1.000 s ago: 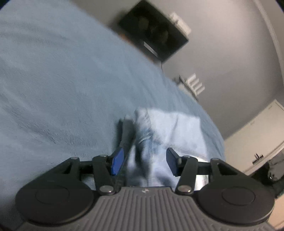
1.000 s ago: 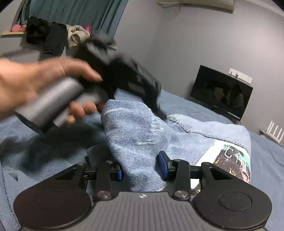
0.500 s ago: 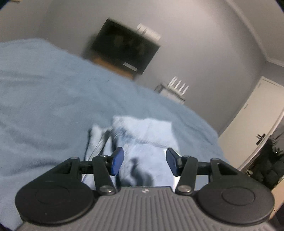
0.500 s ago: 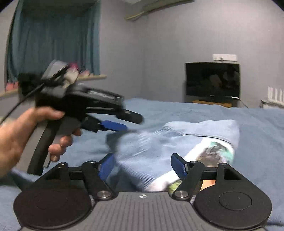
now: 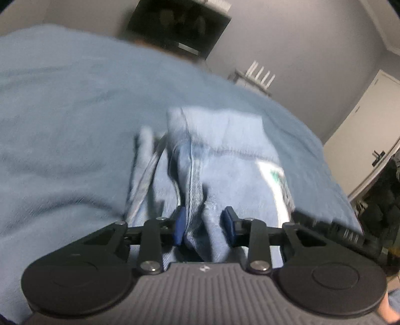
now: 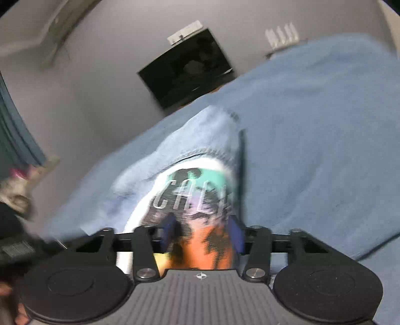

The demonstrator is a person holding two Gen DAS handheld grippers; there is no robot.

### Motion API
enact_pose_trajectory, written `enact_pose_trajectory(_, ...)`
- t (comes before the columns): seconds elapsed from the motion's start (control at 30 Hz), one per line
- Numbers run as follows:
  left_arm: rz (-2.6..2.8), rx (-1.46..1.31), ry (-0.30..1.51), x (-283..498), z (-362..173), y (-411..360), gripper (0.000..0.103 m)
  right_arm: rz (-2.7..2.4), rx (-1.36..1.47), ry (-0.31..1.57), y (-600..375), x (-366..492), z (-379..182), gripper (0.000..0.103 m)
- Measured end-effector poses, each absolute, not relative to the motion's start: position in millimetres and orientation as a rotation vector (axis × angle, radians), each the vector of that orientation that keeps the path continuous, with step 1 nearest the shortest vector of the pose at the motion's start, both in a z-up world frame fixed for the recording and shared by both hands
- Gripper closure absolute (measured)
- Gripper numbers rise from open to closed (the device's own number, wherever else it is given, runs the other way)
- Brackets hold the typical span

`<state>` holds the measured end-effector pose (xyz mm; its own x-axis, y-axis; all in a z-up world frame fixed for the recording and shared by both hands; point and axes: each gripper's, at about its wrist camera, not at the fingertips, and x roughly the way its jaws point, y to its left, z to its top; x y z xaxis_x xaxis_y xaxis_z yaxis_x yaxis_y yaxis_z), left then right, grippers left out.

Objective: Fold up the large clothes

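Note:
A folded light-blue denim garment (image 5: 225, 150) lies on the blue blanket-covered bed (image 5: 62, 112). A white printed T-shirt (image 6: 190, 195) with a teal and orange graphic lies folded on the denim (image 6: 200, 132). My left gripper (image 5: 203, 225) is open, its blue pads on either side of a raised denim fold. My right gripper (image 6: 202, 232) is open, low over the T-shirt print, its pads on either side of the orange part. Both views are blurred by motion.
A dark TV (image 5: 177, 22) hangs on the grey wall beyond the bed; it also shows in the right wrist view (image 6: 187, 67). A white rack (image 5: 257, 77) stands near the wall. A white door (image 5: 362, 125) is at the right. Teal curtains (image 6: 15, 135) hang at left.
Both grippers have dropped down onto the folded clothes. The left pads now straddle a denim fold and stand closer together. The right has swung over the T-shirt print.

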<state>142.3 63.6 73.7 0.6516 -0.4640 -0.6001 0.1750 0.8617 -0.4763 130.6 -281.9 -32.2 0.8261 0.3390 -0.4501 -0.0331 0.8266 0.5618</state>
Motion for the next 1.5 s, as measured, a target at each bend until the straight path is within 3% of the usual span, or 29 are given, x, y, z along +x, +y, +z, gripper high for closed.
enact_pose_trajectory(0.23,-0.317,-0.425,0.850,141.9,62.0,91.4,0.080,0.237,0.351,0.544,-247.9,133.7,-17.2,0.056)
enact_pose_trajectory(0.37,-0.313,-0.398,0.715,130.6,80.8,81.1,0.079,0.235,0.338,0.547,-249.5,129.8,-18.0,0.056)
enact_pose_trajectory(0.47,-0.356,-0.433,0.576,130.4,96.1,71.1,0.066,0.240,0.345,0.545,-248.7,131.0,-13.9,0.056)
enact_pose_trajectory(0.53,-0.360,-0.380,0.540,139.4,100.0,54.6,0.066,0.235,0.332,0.538,-243.5,132.0,-12.2,0.056)
enact_pose_trajectory(0.73,-0.256,-0.257,0.692,176.0,58.4,24.5,0.066,0.241,0.325,0.534,-238.8,137.4,-16.6,0.056)
enact_pose_trajectory(1.0,-0.263,-0.224,0.708,178.3,39.2,32.3,0.069,0.227,0.133,0.502,-207.1,138.2,-7.0,0.053)
enact_pose_trajectory(1.1,-0.268,-0.223,0.703,176.0,41.5,30.9,0.069,0.233,0.228,0.421,-223.9,138.1,9.5,0.061)
enact_pose_trajectory(1.3,-0.264,-0.208,0.696,174.2,43.5,34.1,0.069,0.253,0.095,0.457,-213.8,211.4,26.2,0.064)
enact_pose_trajectory(1.5,-0.274,-0.203,0.690,174.4,41.9,34.3,0.069,0.216,-0.165,0.553,-196.7,282.9,-6.0,0.065)
